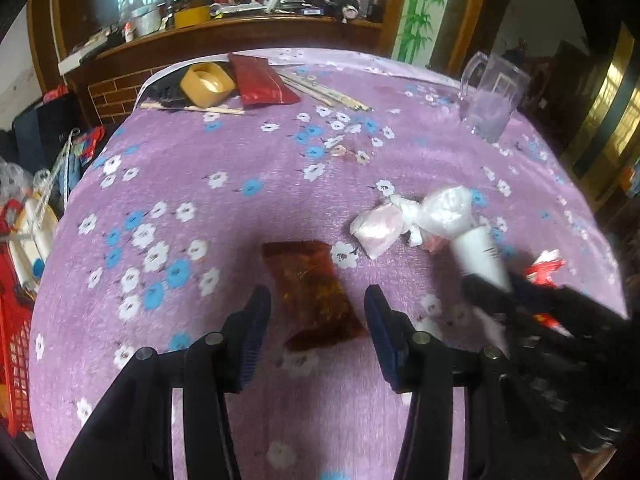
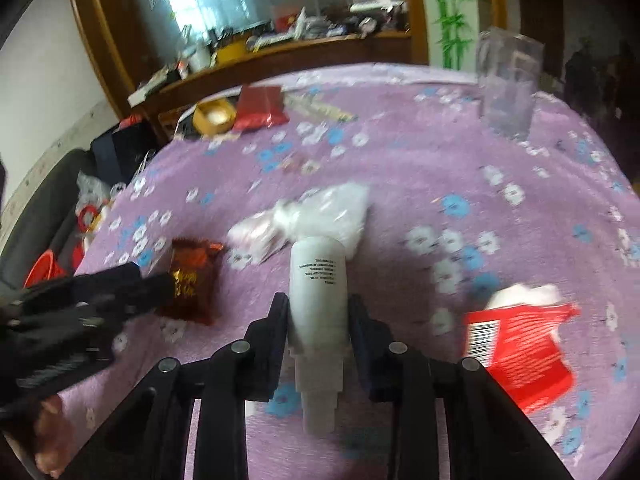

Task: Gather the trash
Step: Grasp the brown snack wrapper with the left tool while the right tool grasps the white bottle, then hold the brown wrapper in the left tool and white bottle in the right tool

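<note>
My left gripper (image 1: 318,314) is open, its fingers on either side of a brown-red snack packet (image 1: 312,292) that lies flat on the purple flowered tablecloth (image 1: 200,160). The packet also shows in the right wrist view (image 2: 192,276). My right gripper (image 2: 318,316) is shut on a white tube-shaped bottle (image 2: 318,292), held just above the cloth; it also shows in the left wrist view (image 1: 482,254). Crumpled clear and pink plastic bags (image 1: 412,216) lie just beyond the bottle (image 2: 316,216). A red and white wrapper (image 2: 516,332) lies to the right.
A clear plastic pitcher (image 1: 490,96) stands at the far right. A yellow tape roll (image 1: 206,84), a red pouch (image 1: 260,78) and chopsticks (image 1: 324,90) lie at the far edge. A red basket (image 1: 14,344) sits left of the table.
</note>
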{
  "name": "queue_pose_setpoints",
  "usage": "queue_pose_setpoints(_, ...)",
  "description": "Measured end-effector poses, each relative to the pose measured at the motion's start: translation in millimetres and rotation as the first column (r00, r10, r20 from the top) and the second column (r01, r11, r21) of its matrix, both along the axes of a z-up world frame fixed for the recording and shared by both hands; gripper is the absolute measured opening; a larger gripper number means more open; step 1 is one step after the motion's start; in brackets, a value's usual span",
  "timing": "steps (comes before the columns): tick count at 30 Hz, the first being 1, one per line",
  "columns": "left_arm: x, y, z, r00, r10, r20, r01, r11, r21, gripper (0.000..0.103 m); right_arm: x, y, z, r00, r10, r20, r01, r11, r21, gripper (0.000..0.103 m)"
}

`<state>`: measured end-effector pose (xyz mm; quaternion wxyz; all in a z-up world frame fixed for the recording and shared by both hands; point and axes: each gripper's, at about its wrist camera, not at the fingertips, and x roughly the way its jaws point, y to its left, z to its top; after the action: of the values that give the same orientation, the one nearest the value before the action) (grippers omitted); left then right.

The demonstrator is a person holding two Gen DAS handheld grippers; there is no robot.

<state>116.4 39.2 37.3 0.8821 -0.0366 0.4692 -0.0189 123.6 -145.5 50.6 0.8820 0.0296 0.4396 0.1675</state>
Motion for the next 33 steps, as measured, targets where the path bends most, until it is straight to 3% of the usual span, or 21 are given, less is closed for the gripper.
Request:
queue_pose_setpoints(9,16,5,-26,1.0,0.012,-0.025,-0.013,0.999,-0.038,0.035,-6,-4,8,1.0,0.001,0.025,-0.001,1.0,0.021,0.033)
queue_pose_setpoints(33,1,8,-13,0.99,0.006,0.139,-0.008,1.0,0.009,0.03,-9,6,5,1.0,0.01,0.03,-0.009,1.0,-0.009,0.033)
